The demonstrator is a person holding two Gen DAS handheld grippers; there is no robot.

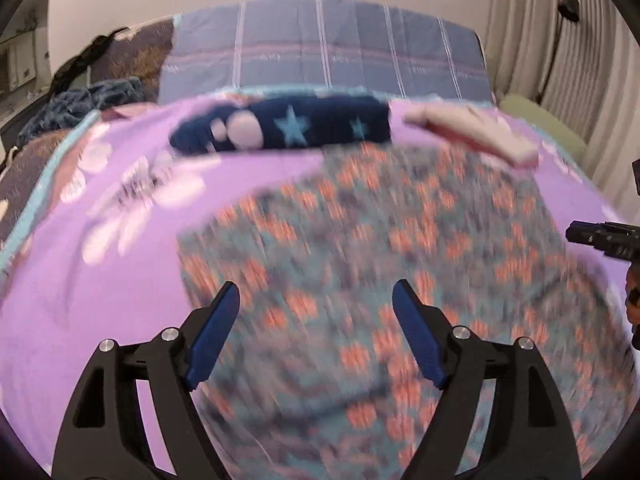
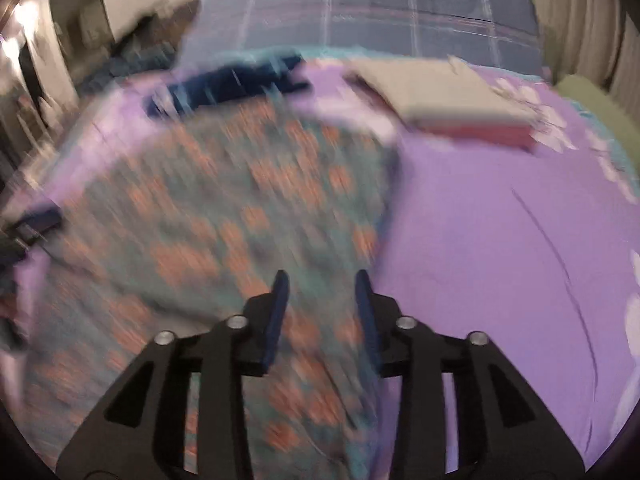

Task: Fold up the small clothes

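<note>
Left wrist view: heavy motion blur over lower half. Left gripper above teal garment with orange floral print, jaws spread wide, nothing between blue pads. Garment spread flat on purple floral sheet, filling centre and right of frame. Beyond it, folded navy piece with light-blue stars lying along far edge of sheet; folded pale pink piece just right of it, apart from the teal garment. Blue plaid bedding behind. Right gripper partly visible at right edge; jaw state not readable from here.

Right wrist view: also blurred. Right gripper over right-hand edge of teal garment, jaws at a moderate gap, no cloth pinched between pads. Bare purple sheet to the right. Folded pale piece at far right, navy piece far left of it. Dark shape at left edge, probably the left gripper, too blurred to be sure.
</note>
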